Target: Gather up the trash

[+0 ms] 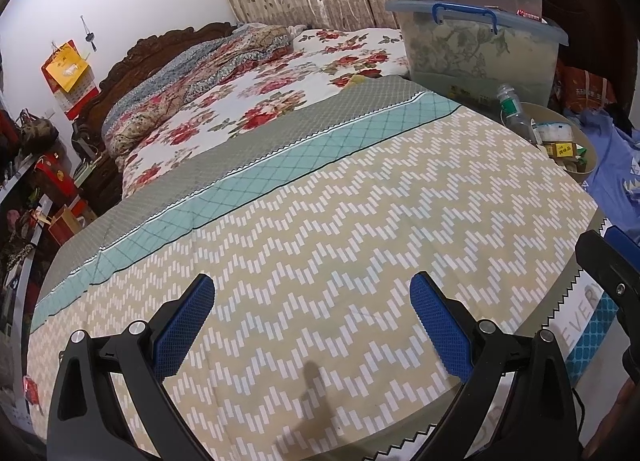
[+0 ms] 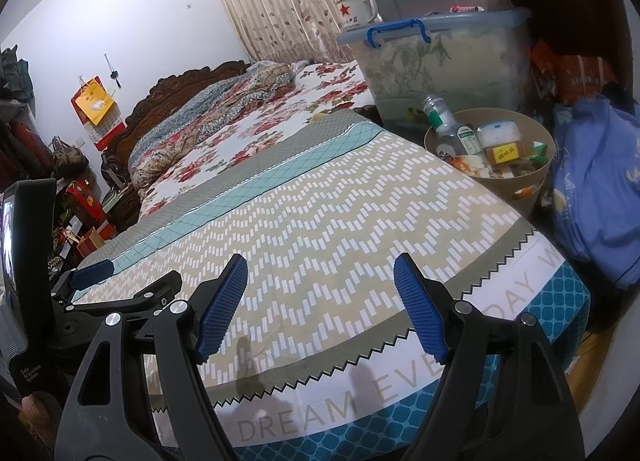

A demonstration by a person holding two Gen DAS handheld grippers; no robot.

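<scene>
Fingers of both grippers stand spread wide with nothing between them, hovering over the zigzag-patterned cloth (image 2: 340, 197) on the foot of the bed (image 2: 256, 129). From the right gripper (image 2: 320, 305), the beige bin (image 2: 536, 177) stands well apart at about one o'clock, just beside the bed's edge; it holds the trash: a clear bottle (image 2: 442, 129), a yellow-labelled box (image 2: 506, 151) and wrappers. From the left gripper (image 1: 312, 321) the same bin (image 1: 588, 165) lies at about two o'clock, far beyond the blue pads (image 1: 436, 325). Behind it, at twelve o'clock from the bin, sits a lidded storage box (image 2: 436, 61) with a red-star mug (image 2: 356, 13) on top. Blue cloth (image 2: 596, 181) lies at the bin's three o'clock.
</scene>
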